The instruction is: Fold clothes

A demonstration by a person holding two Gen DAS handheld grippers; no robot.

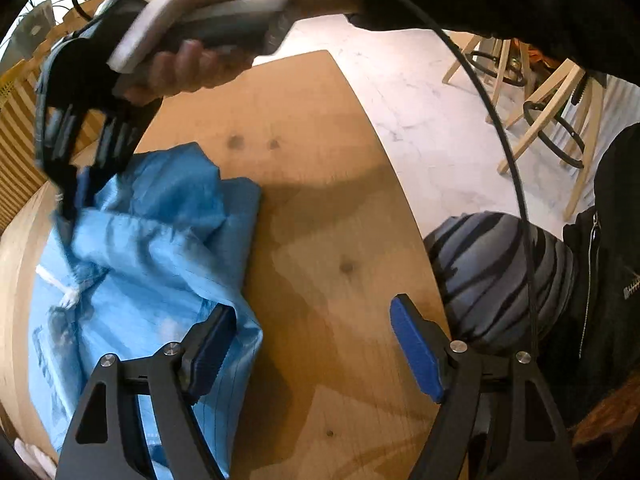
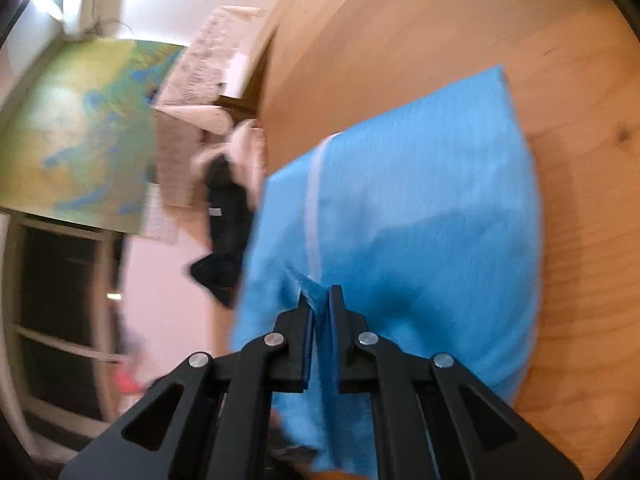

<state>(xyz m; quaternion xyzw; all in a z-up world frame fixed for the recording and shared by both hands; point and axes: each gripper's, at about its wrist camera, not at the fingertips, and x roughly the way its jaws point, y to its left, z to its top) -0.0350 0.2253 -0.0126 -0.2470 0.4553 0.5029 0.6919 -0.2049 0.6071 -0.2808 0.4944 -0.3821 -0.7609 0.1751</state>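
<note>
A light blue garment (image 1: 160, 248) lies crumpled on the wooden table (image 1: 320, 200), at the left in the left wrist view. My left gripper (image 1: 314, 350) is open above the table. Its left pad (image 1: 210, 354) hangs over the garment's near edge, its right pad (image 1: 416, 350) over bare wood, and nothing is pressed between them. A hand holds my right gripper (image 1: 66, 204) at the garment's far left, and it pinches the cloth. In the right wrist view my right gripper (image 2: 320, 304) is shut on a fold of the blue garment (image 2: 420, 220), which has a white strip (image 2: 314, 208).
The table's edge (image 1: 400, 184) runs on the right, with pale marble floor (image 1: 420, 112) and wooden stools (image 1: 560, 120) beyond it. A person's striped knee (image 1: 500, 276) and a black cable (image 1: 500, 128) are close by. A dark garment (image 2: 226, 224) and pale clothes (image 2: 248, 148) lie past the table's far side.
</note>
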